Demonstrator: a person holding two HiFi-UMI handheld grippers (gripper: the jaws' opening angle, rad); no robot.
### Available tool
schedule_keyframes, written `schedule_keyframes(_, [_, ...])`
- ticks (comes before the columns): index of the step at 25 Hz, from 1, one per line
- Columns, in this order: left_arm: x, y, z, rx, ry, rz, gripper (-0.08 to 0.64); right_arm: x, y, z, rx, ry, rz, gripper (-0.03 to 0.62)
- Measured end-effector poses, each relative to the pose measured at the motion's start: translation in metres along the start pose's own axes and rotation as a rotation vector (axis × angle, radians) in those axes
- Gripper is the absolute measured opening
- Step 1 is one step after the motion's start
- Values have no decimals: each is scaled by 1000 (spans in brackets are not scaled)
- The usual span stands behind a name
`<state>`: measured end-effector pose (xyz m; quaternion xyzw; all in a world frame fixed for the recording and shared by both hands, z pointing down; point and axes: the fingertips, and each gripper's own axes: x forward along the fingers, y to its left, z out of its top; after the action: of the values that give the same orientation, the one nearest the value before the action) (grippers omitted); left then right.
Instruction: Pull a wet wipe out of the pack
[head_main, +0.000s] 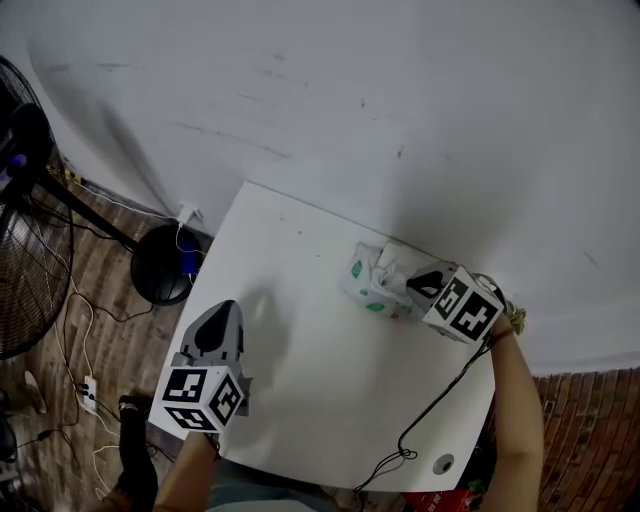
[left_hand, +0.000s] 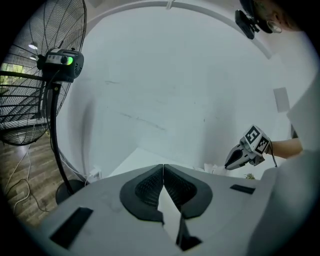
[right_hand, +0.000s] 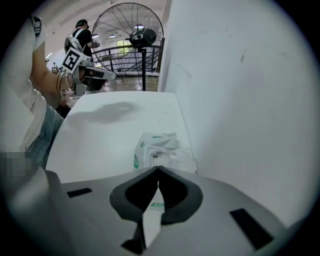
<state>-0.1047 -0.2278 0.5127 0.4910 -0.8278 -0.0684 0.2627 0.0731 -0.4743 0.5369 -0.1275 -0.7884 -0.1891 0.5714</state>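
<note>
Left claw (left_hand: 163, 167): jaws pressed together, empty, over my tabletop's (head_main: 300, 380) near-left corner | right claw (right_hand: 159, 168): jaws together, tips at wet-wipe pack (right_hand: 149, 150) by far edge; whether I pinch a wipe, unclear.

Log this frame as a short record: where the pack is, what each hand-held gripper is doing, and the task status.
surface: white table against a wall
pack: wet wipe pack on the table by the wall, white sheet bunched at its top
right: right hand-held gripper, jaws together, just above the pack; no pinched wipe can be confirmed
left: left hand-held gripper, jaws together, nothing between them, over the table's left part, apart from the pack
floor: standing fan left of the table
status: no wipe pulled clear
</note>
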Motion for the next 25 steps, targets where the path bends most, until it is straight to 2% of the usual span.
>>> schedule_keyframes(13, [-36,-18,23,30,-41,-37,12,-59,2,7,91,-103,-166,6])
schedule_keyframes(25, [-64,-42,54,95,-103,-101,12,-155,13,25,274,-377,-380,6])
